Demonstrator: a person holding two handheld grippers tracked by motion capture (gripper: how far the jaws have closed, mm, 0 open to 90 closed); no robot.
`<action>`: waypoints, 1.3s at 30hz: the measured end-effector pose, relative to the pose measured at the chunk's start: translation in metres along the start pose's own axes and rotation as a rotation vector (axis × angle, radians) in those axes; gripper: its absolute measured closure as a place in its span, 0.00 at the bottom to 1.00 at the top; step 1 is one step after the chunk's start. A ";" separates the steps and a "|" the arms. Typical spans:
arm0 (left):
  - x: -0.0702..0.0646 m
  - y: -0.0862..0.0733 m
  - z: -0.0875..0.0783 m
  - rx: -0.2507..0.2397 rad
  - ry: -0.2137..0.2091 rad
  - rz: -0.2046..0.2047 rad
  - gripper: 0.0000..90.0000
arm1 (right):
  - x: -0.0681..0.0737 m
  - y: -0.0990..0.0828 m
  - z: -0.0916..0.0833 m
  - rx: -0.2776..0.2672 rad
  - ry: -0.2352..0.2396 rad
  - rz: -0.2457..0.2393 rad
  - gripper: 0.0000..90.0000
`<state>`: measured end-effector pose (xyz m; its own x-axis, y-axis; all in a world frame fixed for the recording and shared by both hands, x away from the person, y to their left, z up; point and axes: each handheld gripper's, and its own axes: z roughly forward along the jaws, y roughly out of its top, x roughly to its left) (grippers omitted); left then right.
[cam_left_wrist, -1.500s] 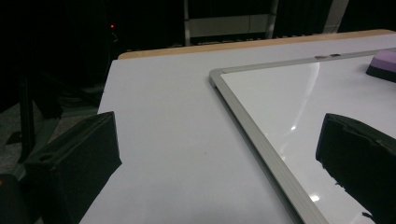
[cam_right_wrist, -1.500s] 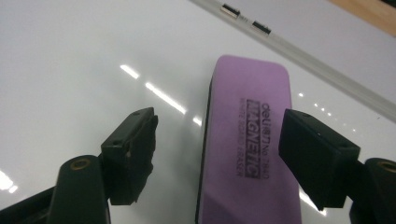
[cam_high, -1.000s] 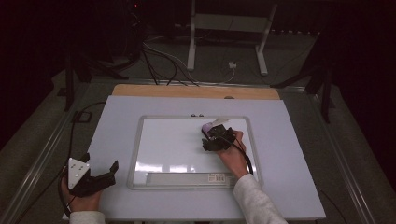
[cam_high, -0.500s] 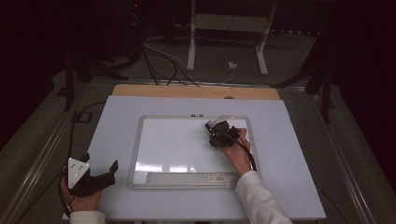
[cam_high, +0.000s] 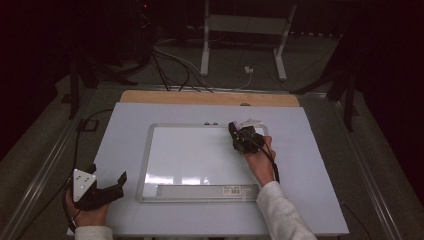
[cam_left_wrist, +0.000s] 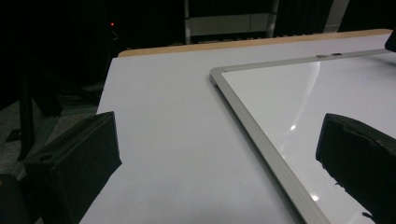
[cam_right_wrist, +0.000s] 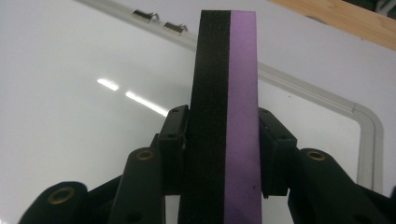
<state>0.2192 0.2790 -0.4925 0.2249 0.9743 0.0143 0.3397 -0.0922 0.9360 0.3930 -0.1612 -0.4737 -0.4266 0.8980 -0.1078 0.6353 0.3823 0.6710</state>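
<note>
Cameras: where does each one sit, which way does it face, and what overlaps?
High view: above the person's side, facing forward and down on the table; both forearms show, left hand-held gripper, right hand-held gripper.
Left gripper view: on the left one, looking level across the table at the whiteboard; its open jaws show.
Right gripper view: on the right one, jaws shut on an eraser over the whiteboard.
Shared: all show the whiteboard's frame.

Your white rectangular metal-framed whiteboard (cam_high: 200, 160) lying flat at the middle of the pale rectangular table (cam_high: 125, 125), your right gripper (cam_high: 239, 136) over the board's far right corner gripping the black-and-purple foam eraser block (cam_right_wrist: 226, 116), your left gripper (cam_high: 112, 185) at the table's near left corner, left of the board.
</note>
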 end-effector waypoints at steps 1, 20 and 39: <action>0.000 0.000 0.000 0.001 0.000 0.000 0.01 | -0.003 0.000 -0.001 -0.005 0.003 0.014 0.67; -0.001 0.000 0.001 0.009 0.001 0.002 0.01 | -0.024 0.000 -0.008 -0.019 -0.009 0.108 0.72; 0.000 0.000 0.000 0.006 0.004 0.001 0.01 | -0.025 0.000 0.000 0.043 0.004 0.086 0.73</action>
<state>0.2193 0.2789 -0.4928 0.2220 0.9749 0.0166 0.3449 -0.0945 0.9339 0.4036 -0.1833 -0.4712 -0.3723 0.9269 -0.0481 0.6963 0.3132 0.6458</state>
